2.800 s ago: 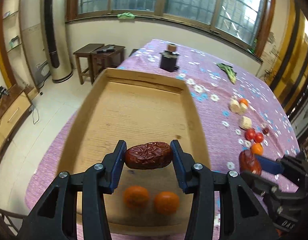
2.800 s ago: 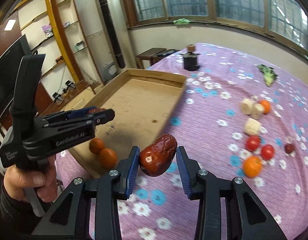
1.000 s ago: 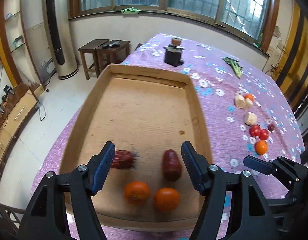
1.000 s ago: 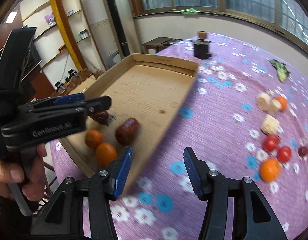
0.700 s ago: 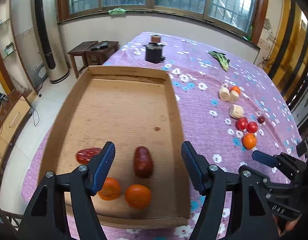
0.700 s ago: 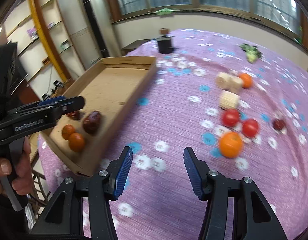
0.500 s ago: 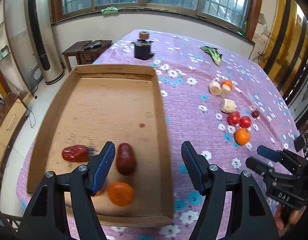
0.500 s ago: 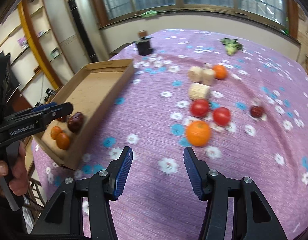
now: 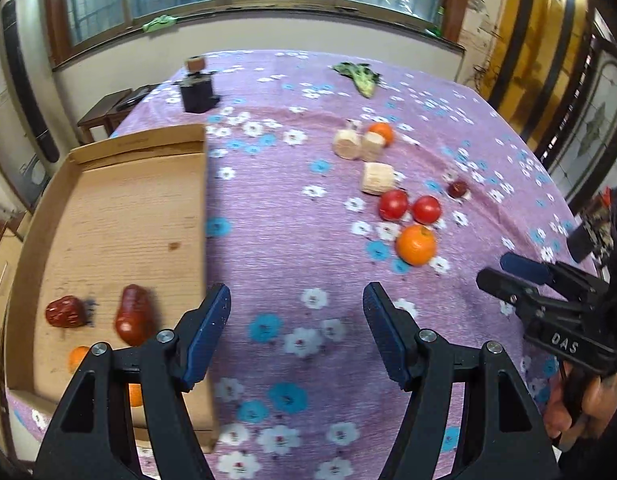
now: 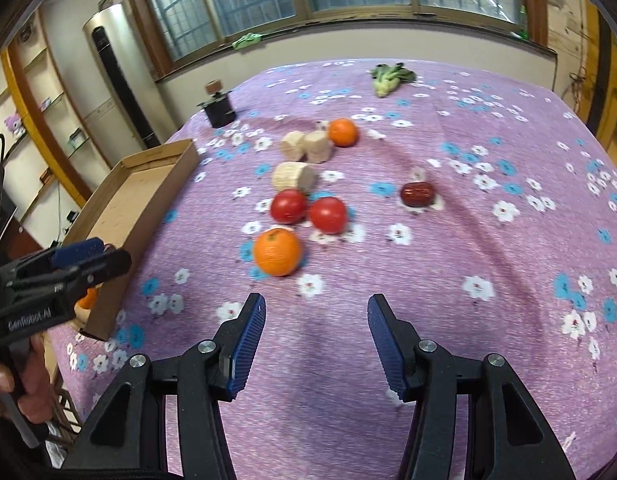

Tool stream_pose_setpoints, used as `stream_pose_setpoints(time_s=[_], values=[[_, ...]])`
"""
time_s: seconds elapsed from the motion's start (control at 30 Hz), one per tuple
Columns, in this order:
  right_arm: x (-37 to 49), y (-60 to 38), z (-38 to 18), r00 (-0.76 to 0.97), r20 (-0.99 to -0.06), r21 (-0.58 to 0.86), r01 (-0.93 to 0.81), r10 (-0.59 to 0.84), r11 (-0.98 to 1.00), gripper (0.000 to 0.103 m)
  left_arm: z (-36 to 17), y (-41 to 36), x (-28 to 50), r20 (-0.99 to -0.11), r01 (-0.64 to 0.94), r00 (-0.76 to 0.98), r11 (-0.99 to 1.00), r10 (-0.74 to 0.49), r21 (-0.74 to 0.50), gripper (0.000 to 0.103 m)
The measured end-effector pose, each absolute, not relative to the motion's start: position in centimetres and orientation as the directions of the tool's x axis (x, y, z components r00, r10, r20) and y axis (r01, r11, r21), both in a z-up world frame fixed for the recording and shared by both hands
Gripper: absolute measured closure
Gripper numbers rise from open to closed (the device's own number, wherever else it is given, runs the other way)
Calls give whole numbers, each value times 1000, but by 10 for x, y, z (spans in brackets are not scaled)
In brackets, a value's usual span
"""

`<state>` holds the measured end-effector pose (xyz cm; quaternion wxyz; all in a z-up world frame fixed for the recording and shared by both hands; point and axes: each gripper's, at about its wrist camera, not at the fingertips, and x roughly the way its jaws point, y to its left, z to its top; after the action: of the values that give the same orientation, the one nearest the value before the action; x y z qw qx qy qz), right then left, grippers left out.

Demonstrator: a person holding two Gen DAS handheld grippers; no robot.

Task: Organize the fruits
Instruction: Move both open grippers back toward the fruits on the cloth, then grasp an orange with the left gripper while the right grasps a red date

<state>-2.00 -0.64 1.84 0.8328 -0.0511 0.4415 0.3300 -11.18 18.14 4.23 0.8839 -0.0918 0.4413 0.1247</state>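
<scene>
Two red dates (image 9: 98, 314) sit in the cardboard tray (image 9: 36, 216), left gripper (image 9: 296, 332) hanging wide open and empty over the purple cloth. Right view: right gripper (image 10: 314, 342) gaping, empty, orange (image 10: 277, 252) just ahead.

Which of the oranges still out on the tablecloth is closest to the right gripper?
The larger orange, just in front of the two tomatoes. It sits nearest the open right gripper. The other orange lies farther back, beside the pale corn pieces.
</scene>
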Motion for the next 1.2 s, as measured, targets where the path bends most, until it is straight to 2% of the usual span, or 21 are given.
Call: stream_pose_setpoints(time_s=[0.47, 0.77, 0.87, 0.97, 1.07, 1.1, 1.13, 1.2], values=[[36, -17, 15, 422, -763, 211, -553, 489, 806, 49, 24, 140, -66, -825, -193, 562, 979, 62, -58, 35], [89, 10, -3, 419, -800, 168, -532, 431, 830, 55, 2, 136, -29, -848, -162, 530, 980, -11, -114, 35], [100, 13, -10, 415, -806, 172, -519, 422, 837, 59, -2, 130, -20, -843, -134, 536, 981, -46, -139, 35], [105, 16, -13, 433, -802, 152, -518, 411, 842, 75, -8, 123, -12, -841, -103, 538, 985, -60, -136, 36], [102, 14, -11, 437, -796, 154, -523, 419, 838, 76, -7, 119, -13, -822, -70, 564, 986, -85, -150, 55], [100, 13, -10, 439, -793, 155, -525, 422, 837, 76, -6, 118, -13, -818, -54, 564, 983, -114, -175, 67], [97, 12, -8, 441, -789, 158, -526, 427, 835, 76, -6, 119, -13, -814, -43, 563, 979, -141, -199, 72], [88, 7, -3, 444, -779, 171, -528, 442, 832, 76, -5, 119, -16, -813, -48, 567, 981, -130, -190, 72]])
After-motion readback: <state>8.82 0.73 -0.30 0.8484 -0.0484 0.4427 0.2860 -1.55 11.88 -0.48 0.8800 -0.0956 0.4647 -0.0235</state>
